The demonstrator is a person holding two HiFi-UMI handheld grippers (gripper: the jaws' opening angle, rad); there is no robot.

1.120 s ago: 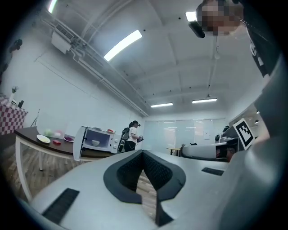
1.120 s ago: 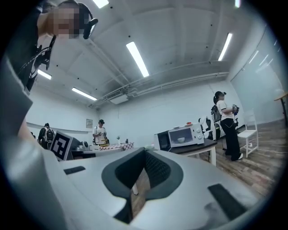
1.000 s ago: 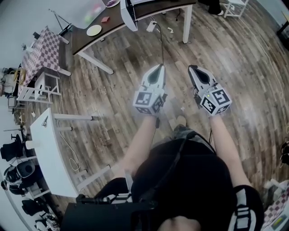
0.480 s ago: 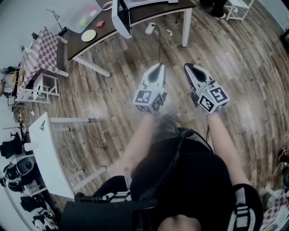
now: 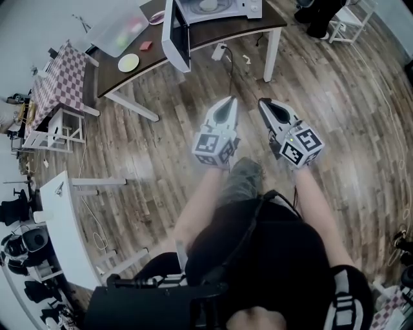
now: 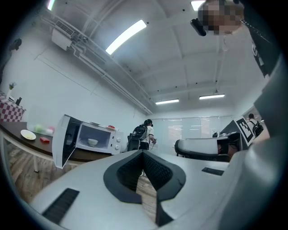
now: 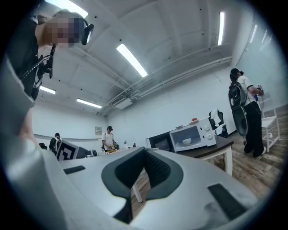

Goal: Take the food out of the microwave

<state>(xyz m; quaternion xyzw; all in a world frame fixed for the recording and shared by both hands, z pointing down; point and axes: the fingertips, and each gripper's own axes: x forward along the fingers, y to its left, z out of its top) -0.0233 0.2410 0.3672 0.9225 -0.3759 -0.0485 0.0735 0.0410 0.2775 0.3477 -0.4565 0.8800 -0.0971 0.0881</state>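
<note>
A white microwave (image 5: 216,8) stands on the dark table (image 5: 213,35) at the top of the head view, its door (image 5: 175,35) swung wide open. A pale bowl (image 5: 208,5) sits inside; it shows as the bowl (image 6: 92,142) in the left gripper view and the bowl (image 7: 187,142) in the right one. My left gripper (image 5: 227,102) and right gripper (image 5: 263,103) are held side by side over the wooden floor, well short of the table. Both point level toward the microwave (image 6: 96,139) (image 7: 193,134). Each is shut with nothing between its jaws.
On the table left of the microwave lie a round plate (image 5: 128,62), a small red thing (image 5: 146,45) and a clear plastic box (image 5: 119,29). A checkered table (image 5: 61,77) and a white table (image 5: 64,225) stand at the left. A person with a backpack (image 7: 243,112) stands beyond the table's right end.
The table has come nearer and the microwave's inside has come into the head view. Both grippers have travelled forward with the person, still shut and side by side.
</note>
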